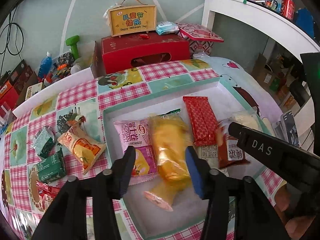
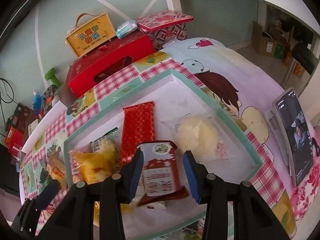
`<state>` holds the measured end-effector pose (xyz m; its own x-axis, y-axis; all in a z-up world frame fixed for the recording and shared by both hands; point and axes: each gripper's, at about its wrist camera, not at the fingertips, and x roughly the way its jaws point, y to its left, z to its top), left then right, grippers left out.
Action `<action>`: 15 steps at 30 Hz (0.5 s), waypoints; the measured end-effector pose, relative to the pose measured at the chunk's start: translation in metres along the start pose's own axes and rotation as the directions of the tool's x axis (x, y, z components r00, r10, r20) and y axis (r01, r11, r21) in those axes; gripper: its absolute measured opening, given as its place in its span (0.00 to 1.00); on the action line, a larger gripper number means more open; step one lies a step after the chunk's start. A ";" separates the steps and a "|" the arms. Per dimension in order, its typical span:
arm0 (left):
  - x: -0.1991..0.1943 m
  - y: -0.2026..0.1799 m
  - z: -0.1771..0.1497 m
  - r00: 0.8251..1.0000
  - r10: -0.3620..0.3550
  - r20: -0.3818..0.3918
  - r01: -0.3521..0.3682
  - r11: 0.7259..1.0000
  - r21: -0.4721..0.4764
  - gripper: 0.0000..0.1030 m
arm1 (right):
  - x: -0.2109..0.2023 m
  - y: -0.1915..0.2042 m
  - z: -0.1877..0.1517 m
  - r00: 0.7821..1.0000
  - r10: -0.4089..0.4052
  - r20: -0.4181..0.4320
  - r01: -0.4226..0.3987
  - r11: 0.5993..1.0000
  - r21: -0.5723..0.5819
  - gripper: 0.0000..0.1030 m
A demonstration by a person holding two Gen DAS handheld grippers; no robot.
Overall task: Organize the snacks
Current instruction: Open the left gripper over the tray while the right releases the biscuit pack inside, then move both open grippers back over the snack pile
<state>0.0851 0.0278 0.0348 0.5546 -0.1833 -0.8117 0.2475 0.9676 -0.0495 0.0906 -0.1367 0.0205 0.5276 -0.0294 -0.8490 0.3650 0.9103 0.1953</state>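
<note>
Left of the shallow white tray (image 1: 112, 116), two green cartons (image 1: 50, 154) and an orange packet (image 1: 84, 148) lie loose on the checked worktop (image 1: 84, 92); only the left wrist view shows them clearly. The left claw (image 1: 160, 160) gapes wide over a yellow packet (image 1: 172, 150) inside the tray. Further right the right claw (image 2: 164, 168) stands wide around a red-and-white packet (image 2: 160, 172). Only the right wrist view shows the pale bun (image 2: 196, 138) in the tray's right corner and, beyond the tray, a phone (image 2: 296, 136).

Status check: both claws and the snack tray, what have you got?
Left claw open over yellow snack packet in white shallow tray. Right claw open around dark red sachet. Small green cartons and orange packet outside tray.
</note>
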 end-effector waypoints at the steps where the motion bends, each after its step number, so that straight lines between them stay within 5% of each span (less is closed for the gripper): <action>1: -0.001 0.001 0.000 1.000 0.005 -0.002 -0.005 1.000 -0.003 0.52 | 0.000 -0.001 0.000 1.000 -0.002 -0.003 0.002 1.000 0.004 0.45; 5: -0.005 0.007 0.002 1.000 0.019 -0.006 -0.019 1.000 -0.018 0.64 | -0.002 -0.001 0.000 1.000 -0.024 -0.004 0.024 1.000 0.003 0.70; 7: -0.009 0.012 0.003 0.999 0.035 -0.005 -0.035 0.999 -0.039 0.75 | -0.004 0.001 -0.001 0.999 -0.039 -0.003 0.039 0.999 -0.017 0.74; 15: -0.010 0.045 0.003 0.991 0.128 -0.044 -0.134 0.974 -0.183 0.89 | -0.003 0.010 -0.003 0.998 -0.063 0.018 0.064 0.996 -0.066 1.00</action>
<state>0.0934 0.0723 0.0427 0.5460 -0.0505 -0.8363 0.0216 0.9987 -0.0462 0.0901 -0.1261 0.0239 0.5173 -0.0942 -0.8506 0.3466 0.9318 0.1076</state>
